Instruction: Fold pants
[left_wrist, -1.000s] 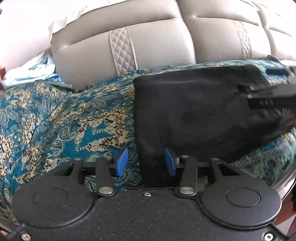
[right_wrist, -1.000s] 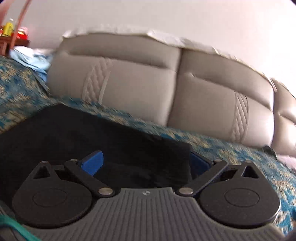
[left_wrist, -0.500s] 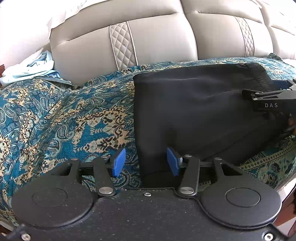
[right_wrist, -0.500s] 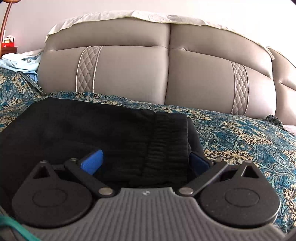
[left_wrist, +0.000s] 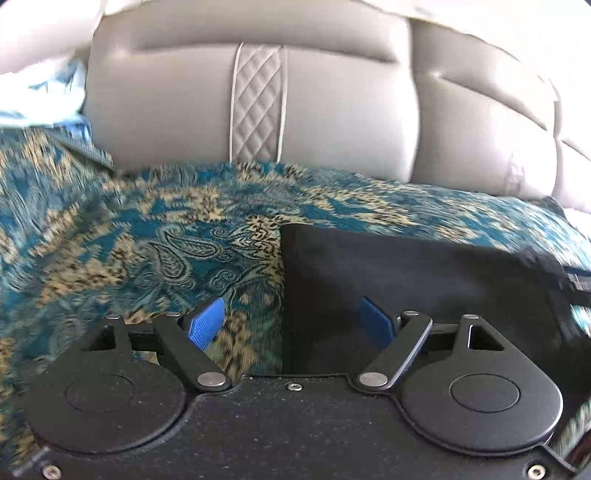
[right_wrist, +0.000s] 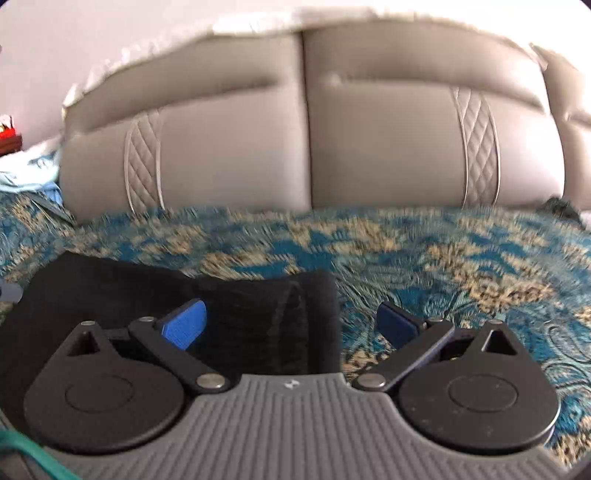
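Observation:
The black pants lie folded in a flat rectangle on the teal patterned bedspread. My left gripper is open and empty, its blue pads straddling the folded pile's left edge. My right gripper is open and empty; it straddles the right end of the pants, where the ribbed waistband shows. A bit of the right gripper shows at the far right edge of the left wrist view.
A grey padded headboard stands behind the bed. Light blue cloth lies bunched at the far left. A dark red piece of furniture sits at the left edge. The bedspread stretches to the right.
Both grippers have opened wider and pulled back and away from the pants. The folded pile now sits lower and smaller in both views.

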